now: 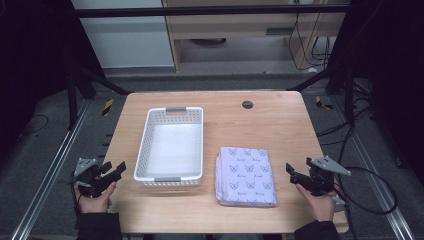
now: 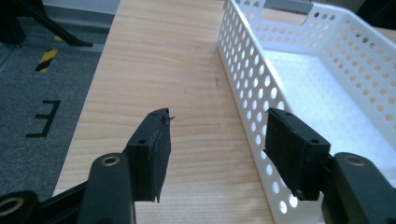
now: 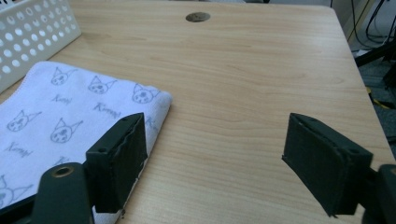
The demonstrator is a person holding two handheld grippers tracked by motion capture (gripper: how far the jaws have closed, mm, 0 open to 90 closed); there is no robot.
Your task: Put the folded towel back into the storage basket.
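Observation:
A white perforated basket (image 1: 171,145) stands empty on the wooden table, left of centre. To its right lies a folded pale lilac towel (image 1: 246,176) printed with cat faces. My left gripper (image 1: 114,170) hovers open at the table's left edge, just left of the basket's near corner; the basket wall (image 2: 252,88) runs past its right jaw. My right gripper (image 1: 296,172) is open near the right edge, right of the towel. The towel's corner (image 3: 70,107) lies beside its left jaw. Nothing sits between either pair of jaws.
The table (image 1: 270,125) has a round cable grommet (image 1: 247,104) at the back. Grey floor and rails flank it, with yellow-black tape marks (image 1: 107,106) on the floor. A black cable (image 1: 370,200) trails from the right gripper.

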